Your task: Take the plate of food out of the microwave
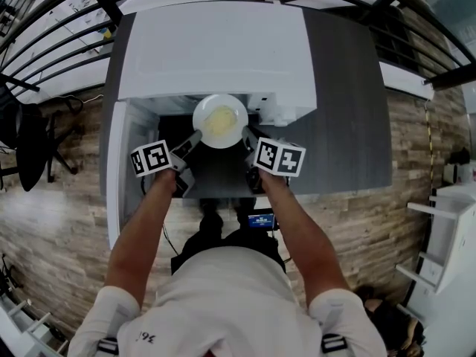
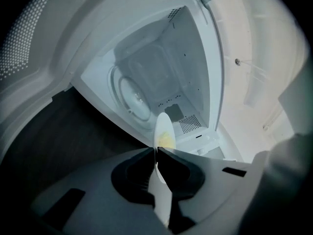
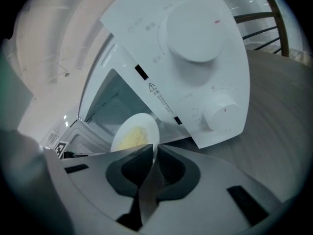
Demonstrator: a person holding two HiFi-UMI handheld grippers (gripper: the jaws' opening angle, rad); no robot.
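Plate (image 1: 199, 114) of yellow food (image 1: 221, 120) sits at the open mouth of the white microwave (image 1: 216, 50), lifted between both tongs just in front of the cavity. The left tongs (image 1: 195, 140) are clenched on the plate's near-left rim, and the left gripper view shows the jaws pinching the thin white edge. The right tongs (image 1: 247, 134) grip the near-right rim the same way, with the jaws pressed onto the edge just under the food.

Both forearms reach straight forward from the person's body and angle slightly inward, so the two grippers converge on the plate. The left forearm (image 1: 141, 229) runs beside the open door (image 1: 117, 173), which swings out to the left. The right forearm (image 1: 301, 233) lines up with the microwave's control panel (image 3: 195, 58).

Inside the cavity, the glass turntable (image 2: 133, 97) lies bare beyond the plate. The microwave stands on a dark grey surface (image 1: 349, 110).
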